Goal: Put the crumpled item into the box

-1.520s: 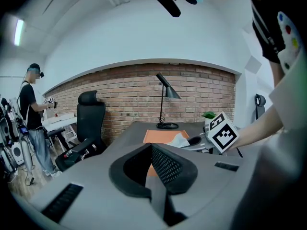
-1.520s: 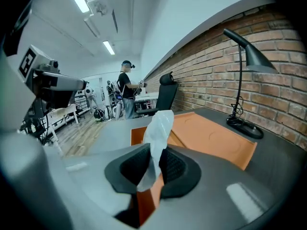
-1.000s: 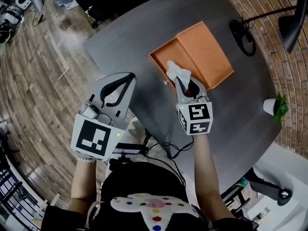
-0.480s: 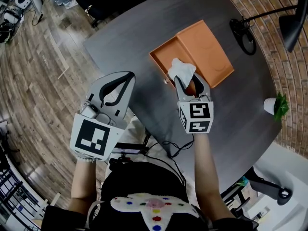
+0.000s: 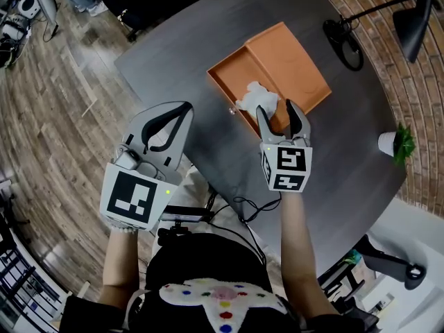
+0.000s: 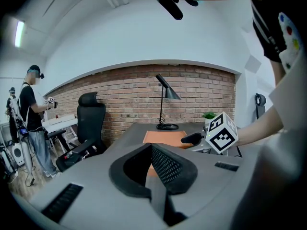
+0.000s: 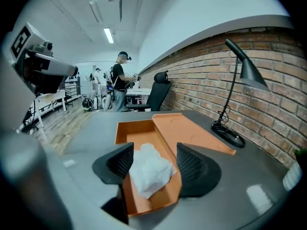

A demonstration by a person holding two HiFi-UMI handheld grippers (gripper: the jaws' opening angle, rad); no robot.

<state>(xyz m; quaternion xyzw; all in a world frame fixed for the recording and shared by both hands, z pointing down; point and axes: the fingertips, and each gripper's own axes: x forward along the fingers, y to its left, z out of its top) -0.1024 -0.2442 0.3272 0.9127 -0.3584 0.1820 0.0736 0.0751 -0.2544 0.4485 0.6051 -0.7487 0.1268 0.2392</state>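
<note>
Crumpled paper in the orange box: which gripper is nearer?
Right. The right gripper is at the crumpled paper, jaws open; the left gripper is off the table.

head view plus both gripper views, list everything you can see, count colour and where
table: one, dark grey, centre of the head view
box: one, orange, on the table, lid lying open beside it
crumpled item: one, white, inside the box at its near end
desk lamp: one, black, table's far edge
potted plant: one, green in a white pot, table's right edge
office chair: one, black, beyond the table
person: one plainly seen, black top, standing in the background
left gripper: one, grey, jaws together and empty, off the table's near edge
right gripper: one, grey, over the box, jaws apart and just been opening; the crumpled item lies between them, not gripped
</note>
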